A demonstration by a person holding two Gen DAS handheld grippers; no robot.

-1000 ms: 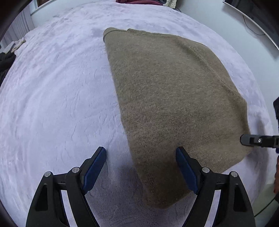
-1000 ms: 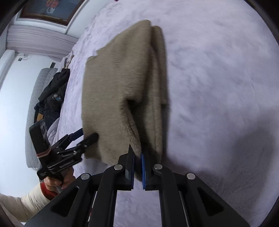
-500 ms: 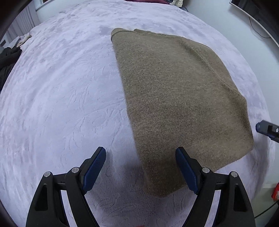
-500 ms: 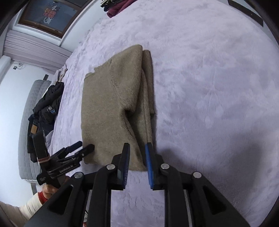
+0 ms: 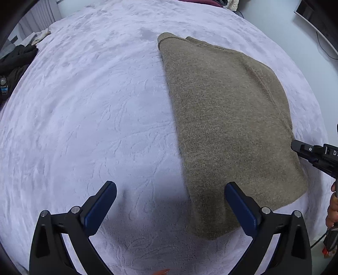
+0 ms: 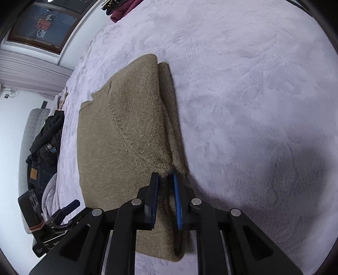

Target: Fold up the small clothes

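Observation:
A tan knitted sweater (image 5: 228,127) lies folded flat on the lilac bed cover (image 5: 84,105). My left gripper (image 5: 170,184) hangs above the sweater's near left corner. Its jaws are opening and stand wide, gripping nothing. In the right wrist view the sweater (image 6: 126,148) shows a doubled fold along its right edge. My right gripper (image 6: 165,174) sits over that edge near the bottom corner, and its jaws are closing to a narrow gap. Fabric lies between the pads, but a dark gap still shows beside it. Each gripper also appears in the other's view: the right gripper (image 5: 304,150) and the left gripper (image 6: 69,206).
A pile of dark clothes (image 6: 46,148) lies at the bed's left side, also seen as dark clothes (image 5: 14,63). Maroon clothing (image 6: 120,10) sits at the far end. A hand (image 5: 332,203) shows at the right edge. The bed cover (image 6: 253,84) stretches to the right of the sweater.
My right gripper let go of the sweater's edge, drew back, then came forward over the fold with narrowing jaws. My left gripper's jaws spread wider. The sweater now lies flatter.

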